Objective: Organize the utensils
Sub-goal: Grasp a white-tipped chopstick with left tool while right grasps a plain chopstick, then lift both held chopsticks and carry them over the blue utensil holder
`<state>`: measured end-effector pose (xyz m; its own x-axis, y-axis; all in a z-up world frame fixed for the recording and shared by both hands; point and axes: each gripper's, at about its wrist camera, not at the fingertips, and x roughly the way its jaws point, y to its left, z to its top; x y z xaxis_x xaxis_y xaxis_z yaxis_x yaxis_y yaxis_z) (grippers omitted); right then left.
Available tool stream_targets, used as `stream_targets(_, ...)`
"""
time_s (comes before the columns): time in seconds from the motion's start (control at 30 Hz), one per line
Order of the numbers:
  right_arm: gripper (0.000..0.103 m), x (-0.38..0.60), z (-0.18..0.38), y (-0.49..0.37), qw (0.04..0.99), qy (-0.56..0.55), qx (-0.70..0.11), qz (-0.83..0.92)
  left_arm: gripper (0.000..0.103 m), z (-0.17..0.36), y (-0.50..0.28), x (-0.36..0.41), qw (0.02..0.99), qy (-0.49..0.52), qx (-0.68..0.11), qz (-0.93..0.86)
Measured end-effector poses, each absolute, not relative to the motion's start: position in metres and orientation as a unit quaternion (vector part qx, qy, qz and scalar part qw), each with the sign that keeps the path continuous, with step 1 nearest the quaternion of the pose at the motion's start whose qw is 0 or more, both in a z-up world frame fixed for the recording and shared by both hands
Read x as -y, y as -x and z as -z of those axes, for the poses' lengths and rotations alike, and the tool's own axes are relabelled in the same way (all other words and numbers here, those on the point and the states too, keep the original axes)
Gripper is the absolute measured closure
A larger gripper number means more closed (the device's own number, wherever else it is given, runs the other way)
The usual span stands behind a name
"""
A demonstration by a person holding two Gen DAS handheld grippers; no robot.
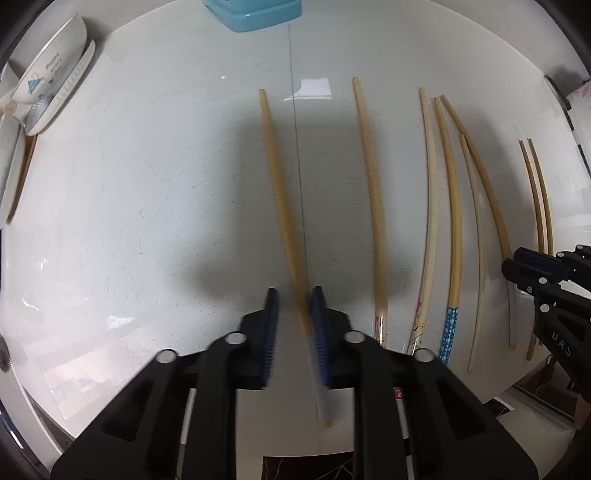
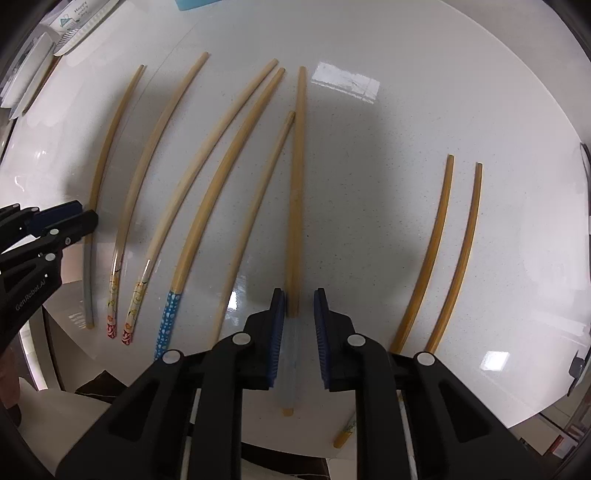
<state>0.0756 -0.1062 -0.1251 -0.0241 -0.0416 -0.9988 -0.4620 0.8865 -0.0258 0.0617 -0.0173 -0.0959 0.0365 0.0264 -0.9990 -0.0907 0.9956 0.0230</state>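
Nearest, L gripper (image 1: 294,291) points down at the table (image 1: 147,221). Its black arms are cut off by the frame bottom and its ribbed blue pads (image 1: 272,332) are smeared by blur. The jaws are drawn in tight on a grey-ended chopstick (image 1: 275,173). The contact itself is too blurred to read, and the stick's pale butt end sticks out behind the pads. R gripper (image 2: 299,291) also points down, jaws narrow but not clamped. A pale-ended chopstick (image 2: 298,177) lies between its pads, against one pad with a sliver of gap at the other. Its translucent butt runs back under the jaws. A yellow stub (image 2: 345,432) peeks out by the R gripper's arm, the rest hidden. The tabletop is glossy white w/ fine specks and window glare. Between the two grippers lie a blue dotted-handle chopstick (image 2: 168,325), two floral-ended chopsticks (image 2: 137,291) and a shorter plain chopstick (image 2: 255,206) leaning toward the pale-ended one. All are thin, tapered, bamboo-coloured and bent by the lens. Off to the R side a darker pair (image 2: 437,236) lies parallel, apart from the rest. Far L, a white printed bowl (image 1: 51,70) sits tilted among ribbed plates, partly cut off. At the far edge a teal plastic container (image 1: 255,14) is cropped by the frame top.
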Motion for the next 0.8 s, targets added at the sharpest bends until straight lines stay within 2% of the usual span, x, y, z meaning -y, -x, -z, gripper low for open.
stream_targets(0.03, 0.096, 0.105, 0.126, -0.076, 0.672, 0.178, -0.701, -0.157, 0.096, 0.096, -0.062, 0.019, 0.718, 0.023, -0.694, -0.04)
stream_targets(0.5, 0.097, 0.125, 0.114, -0.083, 0.682, 0.16, -0.697, -0.15, 0.096, 0.089, -0.049, 0.016, 0.727, 0.032, -0.685, -0.021)
stream_targets(0.8, 0.097, 0.136, 0.095, -0.082, 0.71, 0.138, -0.674, -0.15, 0.096, 0.062, -0.038, 0.008, 0.749, 0.051, -0.659, -0.037)
